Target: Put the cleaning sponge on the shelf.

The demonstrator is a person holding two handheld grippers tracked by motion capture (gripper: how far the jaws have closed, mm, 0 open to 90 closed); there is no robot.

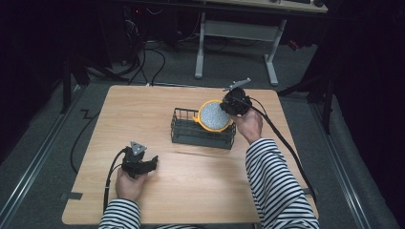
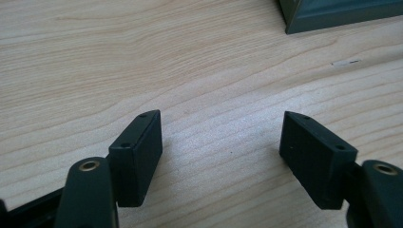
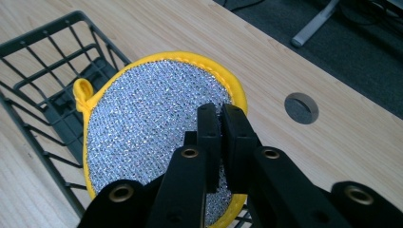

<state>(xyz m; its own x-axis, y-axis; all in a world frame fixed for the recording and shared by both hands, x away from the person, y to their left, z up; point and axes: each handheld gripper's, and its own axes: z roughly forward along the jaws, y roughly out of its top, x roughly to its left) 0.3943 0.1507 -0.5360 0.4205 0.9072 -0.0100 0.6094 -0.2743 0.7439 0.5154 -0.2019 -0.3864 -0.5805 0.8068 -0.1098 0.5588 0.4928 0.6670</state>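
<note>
In the high view, the left tool (image 1: 152, 163) rests low on the counter (image 1: 191, 186) at about 7 o'clock from the counter's centre, held by the left hand (image 1: 129, 183). Its jaws stand wide apart with nothing between them; the left gripper view shows bare wood grain between the two black pads (image 2: 138, 156). Further out, just past centre, stands the wire basket (image 1: 191, 133), dark and rectangular. The right tool (image 1: 224, 110), held by the right hand (image 1: 249, 125), sits at 3 o'clock of the basket's far end. It is clenched on the scrubber (image 1: 212, 116), a round silver pad with a yellow rim. The scrubber is held on edge, its lower part inside the right end of the basket. In the right gripper view the jaws pinch the scrubber (image 3: 152, 123) at its rim, and its yellow loop (image 3: 81, 90) points toward the basket (image 3: 33, 71). A round cable hole (image 3: 301, 108) lies in the counter beyond.
</note>
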